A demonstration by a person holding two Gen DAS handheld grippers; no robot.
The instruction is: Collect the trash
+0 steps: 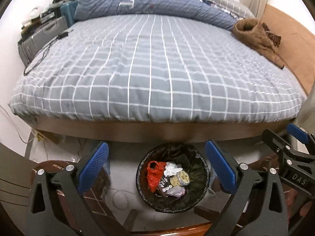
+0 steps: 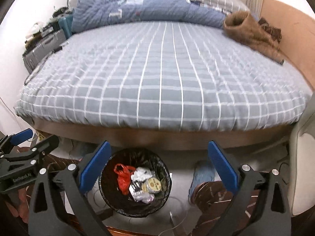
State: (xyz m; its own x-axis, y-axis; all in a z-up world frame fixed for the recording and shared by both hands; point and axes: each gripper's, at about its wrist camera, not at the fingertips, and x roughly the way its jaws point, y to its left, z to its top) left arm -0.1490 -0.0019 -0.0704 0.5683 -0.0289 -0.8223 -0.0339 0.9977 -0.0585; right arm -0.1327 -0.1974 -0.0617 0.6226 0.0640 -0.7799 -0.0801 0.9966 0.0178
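A round trash bin [image 1: 138, 177] with a black liner stands on the floor at the foot of the bed. Inside lie a red plastic bag [image 1: 154, 175], crumpled white paper [image 1: 171, 168], round tins [image 1: 180, 178] and foil wrappers. My left gripper [image 1: 157, 144] hangs above the bin, open and empty. In the right wrist view the bin [image 2: 167, 177] sits below and left of my right gripper [image 2: 159, 144], which is also open and empty. Each gripper shows at the edge of the other's view, the right gripper [image 1: 283, 132] and the left gripper [image 2: 35, 136].
The bed [image 1: 157, 68] with a grey checked sheet fills the space ahead. A blue quilt [image 1: 147, 2] and a brown garment [image 1: 256, 37] lie at its far end. Suitcases [image 1: 39, 33] stand left of the bed. Something blue [image 2: 202, 175] lies on the floor right of the bin.
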